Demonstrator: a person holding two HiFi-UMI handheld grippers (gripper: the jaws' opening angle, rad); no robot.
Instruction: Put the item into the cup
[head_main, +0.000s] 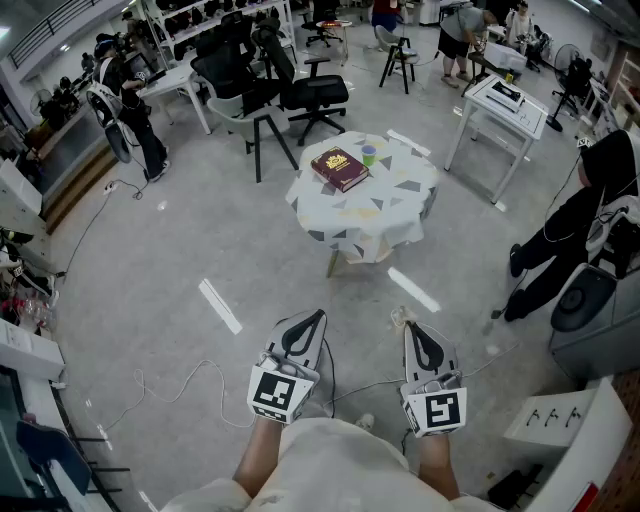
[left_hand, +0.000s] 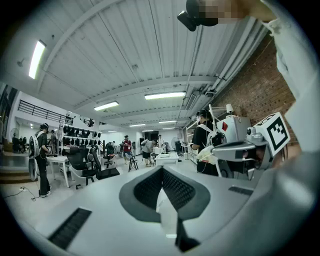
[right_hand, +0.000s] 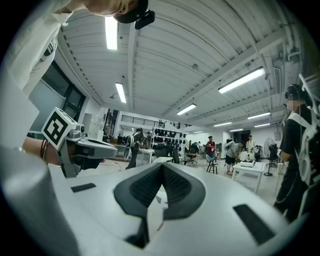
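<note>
I hold my left gripper (head_main: 318, 316) and right gripper (head_main: 411, 328) low before me, each with its jaws pressed together on nothing. Well ahead, on the white-clothed round table (head_main: 400, 215), a small green cup (head_main: 368, 154) stands just beside a dark red book (head_main: 340, 168), perhaps touching it.

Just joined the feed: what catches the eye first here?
A small table draped in a patterned cloth stands mid-floor, with a dark red book and a green cup on top. Nearer the camera, the left gripper and right gripper are both shut and empty, well short of the table.
</note>
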